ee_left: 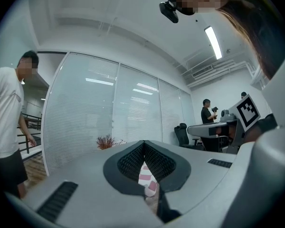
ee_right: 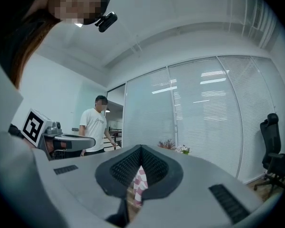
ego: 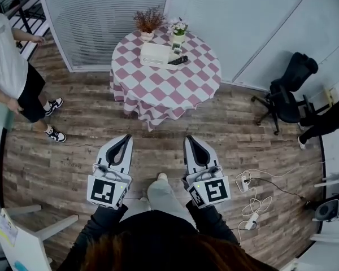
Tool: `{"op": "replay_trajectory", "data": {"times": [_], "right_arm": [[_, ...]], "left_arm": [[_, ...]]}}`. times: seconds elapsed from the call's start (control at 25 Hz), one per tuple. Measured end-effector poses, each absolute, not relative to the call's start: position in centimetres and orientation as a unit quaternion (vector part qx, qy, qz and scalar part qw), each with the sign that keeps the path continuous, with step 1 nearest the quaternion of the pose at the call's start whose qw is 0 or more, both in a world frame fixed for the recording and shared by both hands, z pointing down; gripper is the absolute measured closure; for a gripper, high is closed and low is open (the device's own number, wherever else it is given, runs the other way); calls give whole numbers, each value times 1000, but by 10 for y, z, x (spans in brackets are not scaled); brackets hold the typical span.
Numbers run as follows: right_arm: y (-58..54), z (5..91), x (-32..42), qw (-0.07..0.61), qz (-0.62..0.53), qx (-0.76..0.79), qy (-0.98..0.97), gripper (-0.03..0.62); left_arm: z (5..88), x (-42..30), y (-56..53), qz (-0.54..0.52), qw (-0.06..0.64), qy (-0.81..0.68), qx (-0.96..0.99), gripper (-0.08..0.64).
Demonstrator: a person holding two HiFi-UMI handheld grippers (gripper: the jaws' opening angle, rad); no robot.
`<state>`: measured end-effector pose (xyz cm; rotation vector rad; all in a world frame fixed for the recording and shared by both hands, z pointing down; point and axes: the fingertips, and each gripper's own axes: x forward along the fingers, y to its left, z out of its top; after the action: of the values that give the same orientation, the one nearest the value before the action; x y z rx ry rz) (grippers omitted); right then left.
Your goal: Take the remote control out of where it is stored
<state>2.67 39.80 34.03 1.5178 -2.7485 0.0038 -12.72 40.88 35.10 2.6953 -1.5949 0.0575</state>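
A round table [ego: 158,95] under a pink-and-white checked cloth [ego: 175,92] stood at the far side of the wooden floor [ego: 73,151]. On its far half lay the remote control [ego: 178,60], a slim dark bar resting flat. It sat at the right-hand edge of a white box [ego: 154,54] near the middle of the tabletop; whether it touched the box could not be told. Its long axis ran slantwise across the table, one end toward the box's near corner and the other toward the table's right rim. Which end was the front was too small to make out.

At the table's far rim stood a vase of dried twigs [ego: 148,21] and a small pot of flowers [ego: 179,30].

Both tools were well short of the table, on its near side, pointing level toward it. The left gripper [ego: 126,137] [ee_left: 144,144] was clenched, jaws meeting at the tips with nothing between them. The right gripper [ego: 189,138] [ee_right: 141,148] was clenched the same way and empty; only the checked cloth showed through the hollow behind its tips.

A person in a white shirt [ego: 5,55] stood left of the table, and a black office chair [ego: 288,89] to its right.
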Motion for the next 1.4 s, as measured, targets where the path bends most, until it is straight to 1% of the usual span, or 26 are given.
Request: {"op": "replay_trajectory", "data": {"times": [0.52,1.0,1.4], "right_arm": [[321,346,60,-2,16,458,-889,580],[252,345,101,-3,16,427,-904,580],[216,355,110,3,23,421,-907,580]], "left_arm": [[348,-95,340,27,11,-534,845,554],[347,-45,274,27,1,-552,834,554],[353,-42,239,29,7,-560,828,554]]}}
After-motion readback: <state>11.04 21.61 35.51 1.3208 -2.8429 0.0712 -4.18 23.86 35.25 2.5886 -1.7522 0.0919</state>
